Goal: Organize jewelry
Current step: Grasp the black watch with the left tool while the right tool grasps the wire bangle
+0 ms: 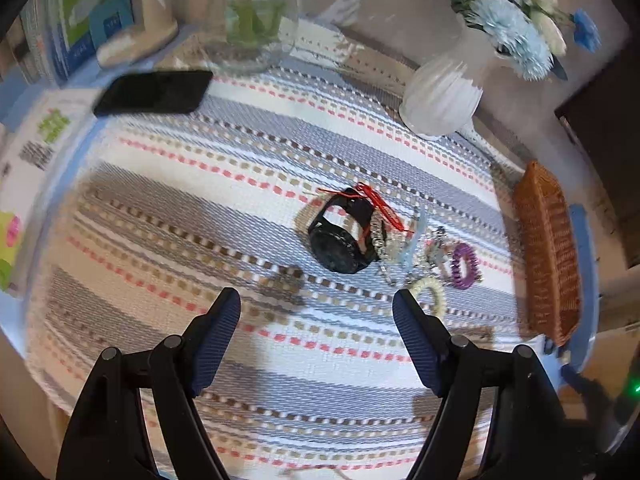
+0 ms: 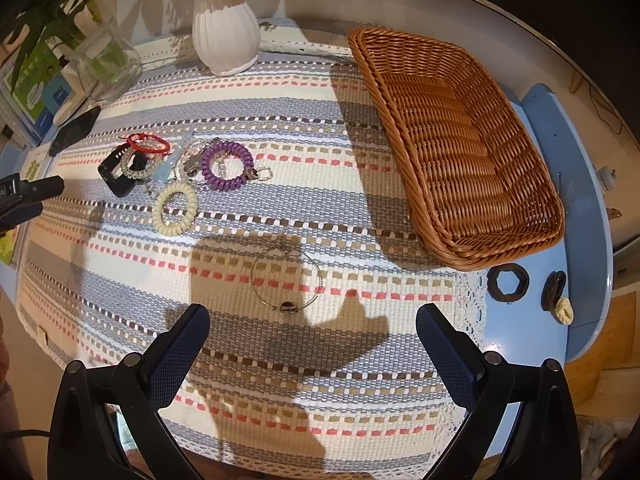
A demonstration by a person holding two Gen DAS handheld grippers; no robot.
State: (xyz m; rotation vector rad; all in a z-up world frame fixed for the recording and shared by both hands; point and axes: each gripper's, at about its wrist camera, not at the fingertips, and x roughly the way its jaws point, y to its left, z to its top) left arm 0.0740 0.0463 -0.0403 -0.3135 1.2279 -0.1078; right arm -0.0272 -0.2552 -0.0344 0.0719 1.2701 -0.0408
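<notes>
Your basket (image 2: pixel 460 140) sits empty, so nothing's sorted yet. The watch (image 1: pixel 340 236), coil bands and thin bangle (image 2: pixel 286 280) all lie on the mat beside it. Left gripper (image 1: pixel 316 316) and right gripper (image 2: pixel 312 328): jaws released, holding nothing.

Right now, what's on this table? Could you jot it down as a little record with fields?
surface: striped woven mat
container: wicker basket, nothing visible in it
jewelry pile: black watch, red cord, purple coil band, cream coil band
apart from pile: thin wire bracelet
left gripper: fingers apart, holding nothing
right gripper: fingers apart, holding nothing
backdrop: white vase
</notes>
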